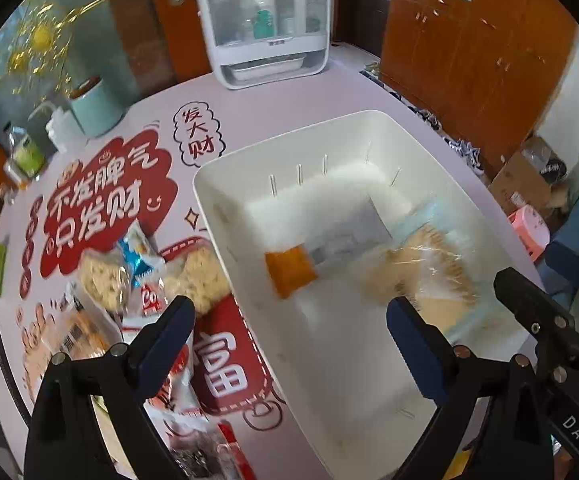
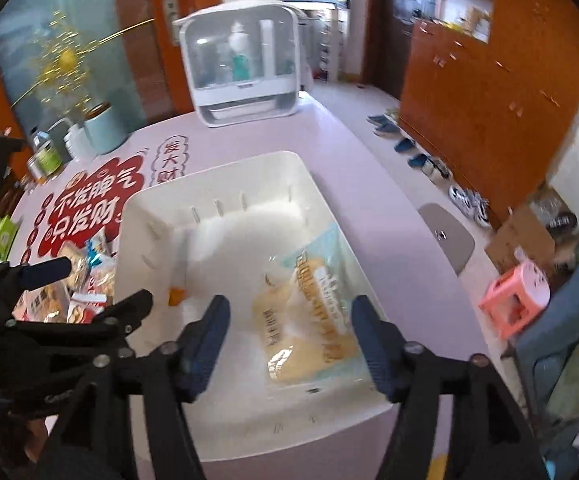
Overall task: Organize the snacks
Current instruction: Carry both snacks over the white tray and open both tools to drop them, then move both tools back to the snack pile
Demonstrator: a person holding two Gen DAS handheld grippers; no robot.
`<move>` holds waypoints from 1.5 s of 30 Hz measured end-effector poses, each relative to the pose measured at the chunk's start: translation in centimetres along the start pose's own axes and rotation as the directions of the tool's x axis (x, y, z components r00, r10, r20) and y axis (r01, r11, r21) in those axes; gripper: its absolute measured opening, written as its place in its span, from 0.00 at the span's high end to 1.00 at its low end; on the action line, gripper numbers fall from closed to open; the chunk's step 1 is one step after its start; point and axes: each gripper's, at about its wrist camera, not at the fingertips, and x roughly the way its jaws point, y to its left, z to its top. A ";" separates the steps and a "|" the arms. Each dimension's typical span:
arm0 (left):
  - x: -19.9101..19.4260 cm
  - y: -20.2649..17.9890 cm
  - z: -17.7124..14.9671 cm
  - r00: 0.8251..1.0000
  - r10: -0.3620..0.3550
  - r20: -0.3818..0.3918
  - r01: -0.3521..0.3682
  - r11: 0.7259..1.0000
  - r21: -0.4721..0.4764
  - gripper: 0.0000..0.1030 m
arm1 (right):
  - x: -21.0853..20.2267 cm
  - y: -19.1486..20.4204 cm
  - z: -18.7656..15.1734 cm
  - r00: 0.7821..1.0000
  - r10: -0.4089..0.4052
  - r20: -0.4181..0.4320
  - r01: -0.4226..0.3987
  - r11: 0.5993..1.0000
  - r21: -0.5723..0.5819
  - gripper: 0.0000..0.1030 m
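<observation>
Two snack packets (image 2: 309,316) lie in the bin (image 2: 225,176) below the open right hand-held gripper (image 2: 289,340).

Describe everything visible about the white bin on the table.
The white bin is an open, rectangular, plastic-looking tub with rounded corners and short slits in its walls. It stands upright on the pink printed tablecloth. Inside lie a small orange packet and a clear, light-blue bread bag, both blurred. Loose snacks lie beside it.

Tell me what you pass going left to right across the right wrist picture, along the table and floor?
Snack pile → orange packet → pale blue bag in the white bin → grey chair seat → pink stool.
</observation>
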 end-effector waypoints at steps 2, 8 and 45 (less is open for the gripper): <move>-0.9 0.6 -0.2 1.000 0.001 0.025 0.000 1.000 -0.018 0.07 | -0.3 0.1 0.0 1.000 0.012 0.001 -0.012 1.000 0.001 0.36; -4.4 2.3 -1.3 0.994 0.019 0.108 -0.015 0.999 -0.041 0.07 | -1.4 0.7 0.2 0.997 0.080 -0.010 -0.079 0.997 0.018 0.36; -14.5 29.1 -16.2 0.986 0.150 0.068 -0.119 0.935 -0.334 0.07 | -6.7 20.7 -5.6 0.972 0.236 0.000 -0.233 0.961 -0.151 0.36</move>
